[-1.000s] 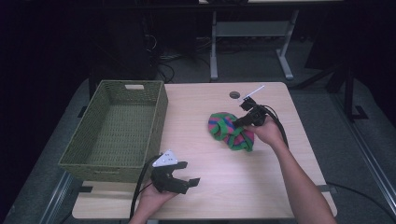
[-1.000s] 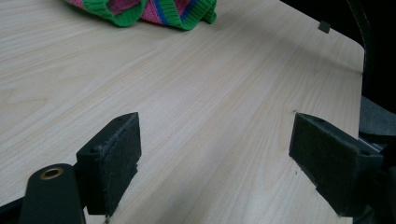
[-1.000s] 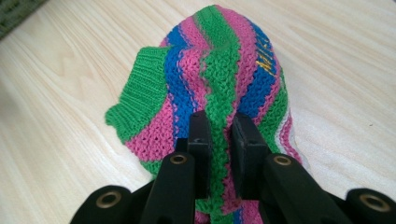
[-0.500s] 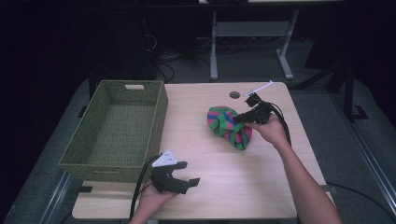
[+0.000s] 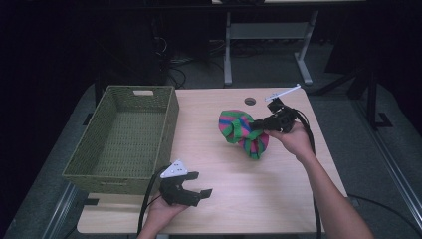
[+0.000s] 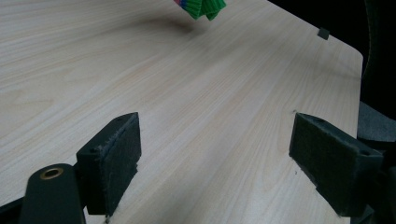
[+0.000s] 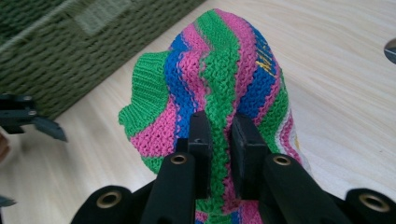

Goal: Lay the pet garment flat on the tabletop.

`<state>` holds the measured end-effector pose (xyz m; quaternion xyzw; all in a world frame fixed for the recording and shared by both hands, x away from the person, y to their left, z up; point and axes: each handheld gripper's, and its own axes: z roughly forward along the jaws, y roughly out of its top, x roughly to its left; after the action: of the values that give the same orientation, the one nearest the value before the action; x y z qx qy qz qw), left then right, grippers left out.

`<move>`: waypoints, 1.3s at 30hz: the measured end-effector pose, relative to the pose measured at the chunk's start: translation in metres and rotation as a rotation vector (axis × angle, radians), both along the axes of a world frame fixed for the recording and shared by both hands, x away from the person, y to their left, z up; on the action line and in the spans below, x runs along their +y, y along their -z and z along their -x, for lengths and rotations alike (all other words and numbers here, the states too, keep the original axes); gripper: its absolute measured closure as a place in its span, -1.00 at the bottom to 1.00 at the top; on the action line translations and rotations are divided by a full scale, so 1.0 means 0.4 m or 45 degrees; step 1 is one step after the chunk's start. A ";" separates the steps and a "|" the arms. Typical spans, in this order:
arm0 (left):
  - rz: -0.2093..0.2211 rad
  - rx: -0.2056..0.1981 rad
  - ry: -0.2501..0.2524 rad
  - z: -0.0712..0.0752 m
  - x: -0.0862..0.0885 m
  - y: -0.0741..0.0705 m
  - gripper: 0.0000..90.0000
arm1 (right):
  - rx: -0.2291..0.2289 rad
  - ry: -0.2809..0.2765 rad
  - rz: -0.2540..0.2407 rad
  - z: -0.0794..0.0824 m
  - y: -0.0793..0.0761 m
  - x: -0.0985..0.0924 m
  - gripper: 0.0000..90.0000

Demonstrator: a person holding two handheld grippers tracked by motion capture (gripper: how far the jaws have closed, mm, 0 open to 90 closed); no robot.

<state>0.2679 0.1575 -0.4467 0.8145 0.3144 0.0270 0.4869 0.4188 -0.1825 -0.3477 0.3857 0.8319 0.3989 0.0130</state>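
At the left of the high view stands a green woven basket (image 5: 124, 139), open-topped, with nothing visible inside, on the pale wooden table (image 5: 224, 199). Below it, at the lower middle of the frame, the left gripper (image 5: 191, 191) rests low over the table edge in the person's left hand (image 5: 159, 214); its jaws stand spread with nothing between them. The left gripper view confirms this: bare wood lies between the two pads (image 6: 116, 161).

Right of centre, the striped knitted cloth (image 5: 244, 132) hangs from the right gripper (image 5: 259, 125), which pinches a fold of it. The cloth appears lifted clear of the table, its lower end dangling; whether that end touches the wood cannot be told from this view. A small round hole (image 5: 250, 101) in the tabletop lies above it.

Handling judgement: the cloth is soft, light and limp. It will sag and swing under the grip rather than hold a shape, and the ribbed knit should not slip readily between padded jaws. A bunched fold near the middle is the sound place to hold; an edge grip would let it unroll.

The right gripper view shows the pads (image 7: 201, 140) pressed on a green stripe, a yellow mark on a blue stripe, and the basket wall (image 7: 70, 51) at upper left. The left gripper view shows a green corner of the cloth (image 6: 205, 8) at its top edge, hanging above its shadow.
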 end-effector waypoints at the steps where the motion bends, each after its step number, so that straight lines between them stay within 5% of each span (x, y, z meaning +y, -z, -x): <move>1: 0.003 0.002 -0.002 0.001 0.000 0.000 -0.63 | 0.000 0.000 0.000 0.000 0.000 0.000 0.77; 20: 0.009 -0.010 -0.021 -0.002 0.008 -0.001 -0.63 | -0.081 -0.117 -0.097 0.144 -0.058 -0.001 0.76; 39: 0.009 -0.006 -0.025 0.001 0.009 -0.002 -0.63 | -0.079 -0.186 -0.214 0.275 -0.018 -0.003 0.76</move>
<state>0.2676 0.1609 -0.4460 0.8095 0.3214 0.0323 0.4903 0.3089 -0.1836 -0.3403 0.3112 0.8206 0.4787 -0.0230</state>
